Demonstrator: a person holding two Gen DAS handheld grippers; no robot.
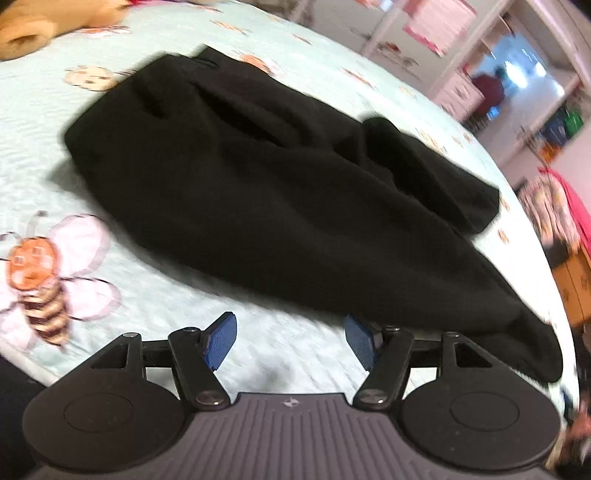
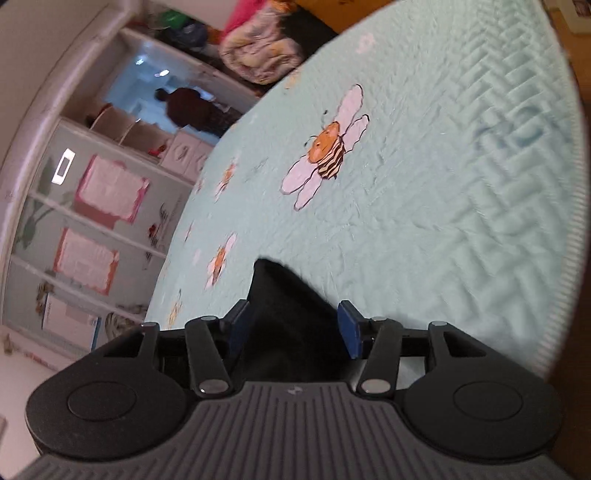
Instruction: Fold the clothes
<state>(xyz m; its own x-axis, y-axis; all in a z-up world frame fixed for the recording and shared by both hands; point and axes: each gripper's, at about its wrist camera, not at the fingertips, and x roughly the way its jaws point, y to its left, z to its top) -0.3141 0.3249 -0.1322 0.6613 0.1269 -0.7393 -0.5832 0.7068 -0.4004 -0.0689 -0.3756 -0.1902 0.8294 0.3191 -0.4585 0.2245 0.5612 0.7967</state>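
Note:
A black garment (image 1: 258, 184), which looks like trousers, lies spread and partly folded on a pale blue quilted bedspread (image 1: 55, 147). My left gripper (image 1: 288, 328) stands open just short of the garment's near edge. Its right blue pad (image 1: 356, 341) sits at the hem and nothing is between the pads. In the right wrist view a corner of the black garment (image 2: 280, 284) lies between the fingers of my right gripper (image 2: 291, 314). Its blue pads stand apart on either side of the cloth and do not pinch it. The cloth rests on the bedspread (image 2: 443, 184).
Bee pictures (image 1: 37, 273) (image 2: 328, 147) are printed on the bedspread. A tan plush toy (image 1: 37, 29) lies at the far left corner. A heap of bright clothes (image 2: 258, 48) is beyond the bed, beside white cupboards (image 2: 92, 206). A person (image 2: 188, 107) stands in a far doorway.

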